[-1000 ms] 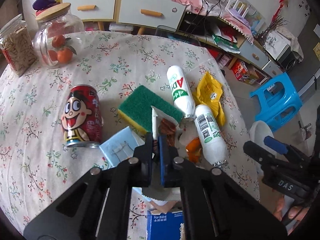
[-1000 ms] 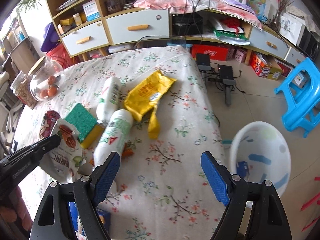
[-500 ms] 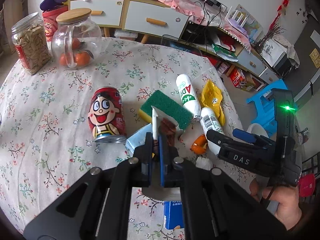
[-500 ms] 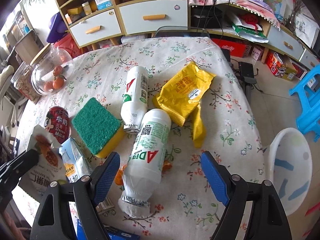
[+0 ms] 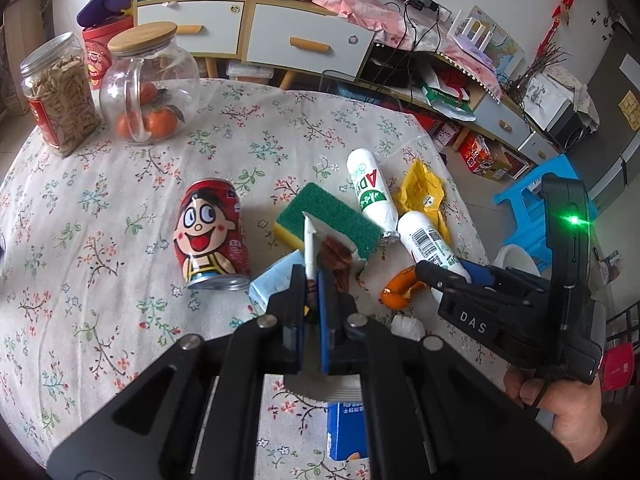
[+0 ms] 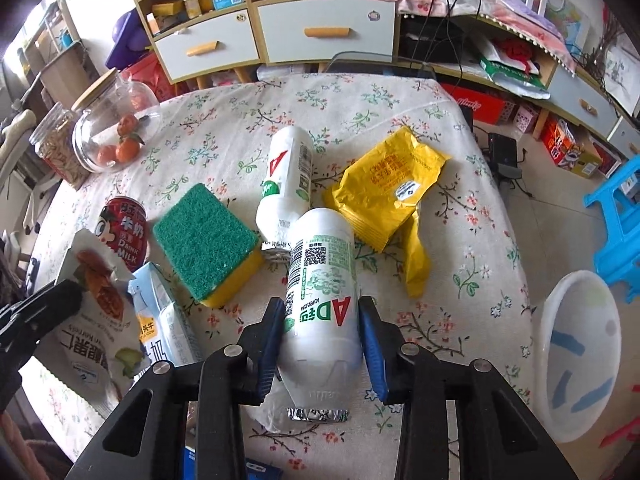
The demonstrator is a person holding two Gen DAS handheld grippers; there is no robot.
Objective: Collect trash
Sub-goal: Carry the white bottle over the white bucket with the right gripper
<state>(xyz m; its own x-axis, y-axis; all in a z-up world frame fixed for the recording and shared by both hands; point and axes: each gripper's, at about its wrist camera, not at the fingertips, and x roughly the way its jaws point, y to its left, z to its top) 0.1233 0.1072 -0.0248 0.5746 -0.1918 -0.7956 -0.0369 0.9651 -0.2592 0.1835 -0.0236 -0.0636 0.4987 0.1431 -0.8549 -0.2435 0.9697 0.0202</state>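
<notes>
My left gripper point(image 5: 314, 280) is shut on a white snack wrapper point(image 5: 326, 250), held above the table; the wrapper also shows in the right wrist view point(image 6: 94, 312). My right gripper point(image 6: 322, 316) has its blue pads on both sides of a lying white AD bottle point(image 6: 320, 292), closing on it. A second AD bottle point(image 6: 288, 172), a yellow wrapper point(image 6: 386, 184), a red milk can point(image 5: 210, 232), a blue milk carton point(image 6: 164, 320), an orange peel point(image 5: 400, 290) and a crumpled tissue point(image 5: 406, 324) lie on the floral table point(image 5: 120, 184).
A green-and-yellow sponge point(image 6: 208, 244) lies by the bottles. A glass jar of oranges point(image 5: 150, 88) and a snack jar point(image 5: 60, 92) stand at the far left. A white bin point(image 6: 580, 360) and a blue stool point(image 6: 616, 236) stand on the floor right of the table.
My right gripper has moved in over the near AD bottle and narrowed around it. My left gripper has kept hold of the wrapper and shifted slightly.
</notes>
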